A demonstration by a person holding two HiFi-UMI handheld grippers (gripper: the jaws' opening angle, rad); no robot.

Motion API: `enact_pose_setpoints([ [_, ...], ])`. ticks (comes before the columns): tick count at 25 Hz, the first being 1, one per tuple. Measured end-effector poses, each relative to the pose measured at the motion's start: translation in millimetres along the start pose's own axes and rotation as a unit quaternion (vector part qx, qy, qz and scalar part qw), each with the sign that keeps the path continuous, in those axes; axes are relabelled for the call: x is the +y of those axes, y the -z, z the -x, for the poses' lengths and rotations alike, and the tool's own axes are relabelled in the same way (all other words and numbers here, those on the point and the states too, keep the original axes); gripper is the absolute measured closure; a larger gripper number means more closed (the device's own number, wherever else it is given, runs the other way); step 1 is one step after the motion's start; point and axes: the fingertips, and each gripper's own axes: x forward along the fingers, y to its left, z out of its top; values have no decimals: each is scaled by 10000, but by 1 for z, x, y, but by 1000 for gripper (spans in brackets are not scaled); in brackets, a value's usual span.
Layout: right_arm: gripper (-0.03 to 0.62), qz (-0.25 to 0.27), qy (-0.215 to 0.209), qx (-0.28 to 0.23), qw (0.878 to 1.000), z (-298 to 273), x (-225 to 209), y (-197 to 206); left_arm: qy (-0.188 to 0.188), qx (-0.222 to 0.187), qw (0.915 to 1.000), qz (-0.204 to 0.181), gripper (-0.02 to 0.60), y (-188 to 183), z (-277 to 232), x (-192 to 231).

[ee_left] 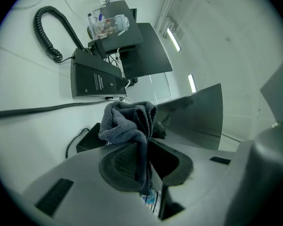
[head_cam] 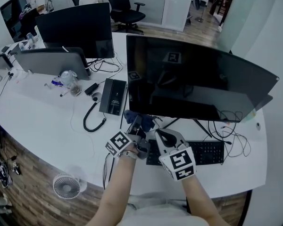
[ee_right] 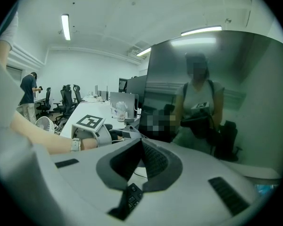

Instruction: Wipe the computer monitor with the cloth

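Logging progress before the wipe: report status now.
Status: left gripper shut on cloth; right gripper shut, empty. Cloth bunched near monitor lower left corner. Keyboard under right gripper, nothing seen against monitor.

Left tool (head_cam: 137, 126) and right tool (head_cam: 161, 136) are pale grey with dark ribbed pads (ee_right: 153, 161) and black-and-white marker cubes (head_cam: 119, 142); wristband (ee_right: 75, 144) on left wrist.

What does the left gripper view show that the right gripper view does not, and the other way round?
Only the left gripper view: the cloth clamped in the left gripper, and a desk phone with its coiled cord. Only the right gripper view: the right gripper, shut and empty, a keyboard below it, and a small fan. Both: the dark monitor and the white desk.
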Motion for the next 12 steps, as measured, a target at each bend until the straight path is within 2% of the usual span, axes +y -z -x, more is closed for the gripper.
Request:
enact_pose_setpoints([
  [12,586,-62,-7,9,10000,24,-18,7,-105,-28,9999,86,522,22,-12,-4],
])
